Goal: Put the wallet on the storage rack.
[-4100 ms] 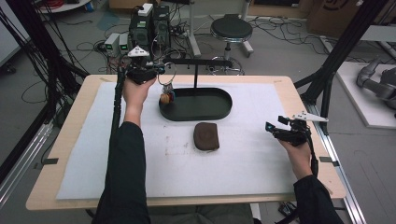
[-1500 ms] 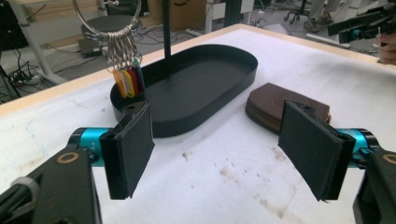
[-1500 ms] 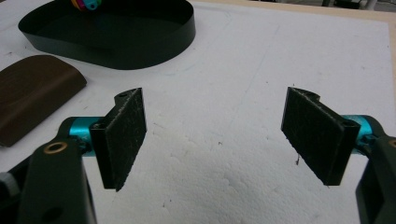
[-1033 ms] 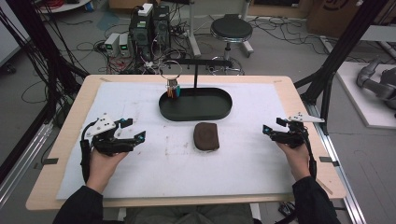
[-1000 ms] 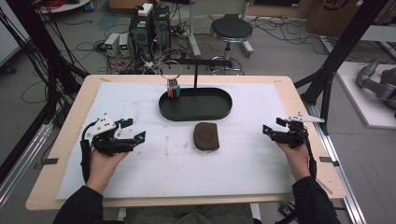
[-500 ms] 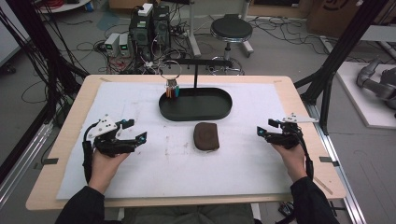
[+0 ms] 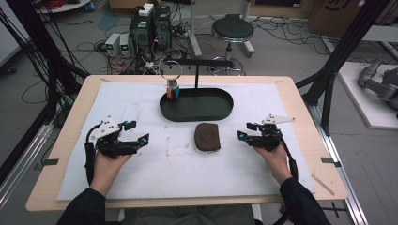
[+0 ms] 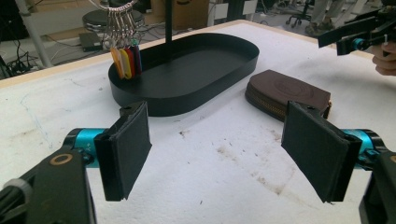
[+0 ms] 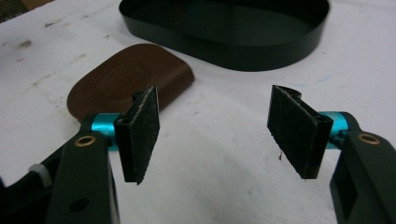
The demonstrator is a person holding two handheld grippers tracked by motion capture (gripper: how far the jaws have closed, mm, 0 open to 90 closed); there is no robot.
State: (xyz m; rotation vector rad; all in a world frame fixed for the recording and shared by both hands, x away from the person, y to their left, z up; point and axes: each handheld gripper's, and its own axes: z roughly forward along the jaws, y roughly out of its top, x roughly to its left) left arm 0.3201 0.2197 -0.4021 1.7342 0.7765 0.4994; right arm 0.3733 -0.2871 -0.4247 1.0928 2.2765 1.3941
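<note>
1. Two grippers sat low over the white-covered worktop [image 7: 155, 173], one at each side of the frame, both with jaws spread wide and holding nothing.
2. At lower left of the high view, the left gripper [image 7: 133, 132] rested in the person's hand, well apart from everything else. In the left gripper view its pads [image 8: 123, 149] framed bare, smudged covering.
3. Above centre stood the black oval tray [image 7: 197, 115], with a thin post rising from it and a bunch of keys with coloured tags [image 7: 172, 89] hanging from the post's arm at the tray's left end.
4. Just below the tray, near the middle of the frame, lay the brown zip pouch [image 7: 207, 136], flat on the covering and apart from the tray's wall. It appeared to be the thing in hand, being nearest the right gripper.
5. At right of centre, the right gripper [image 7: 244, 131] pointed toward the pouch. In the right gripper view the pouch [image 9: 130, 79] lay beyond the left pad, not between the jaws.
6. Judged risks: closing from this offset would catch only the pouch's edge or push it aside; a flat, soft pouch could slip from a shallow pinch; a careless lift toward the tray could knock the post and set the keys swinging.
</note>
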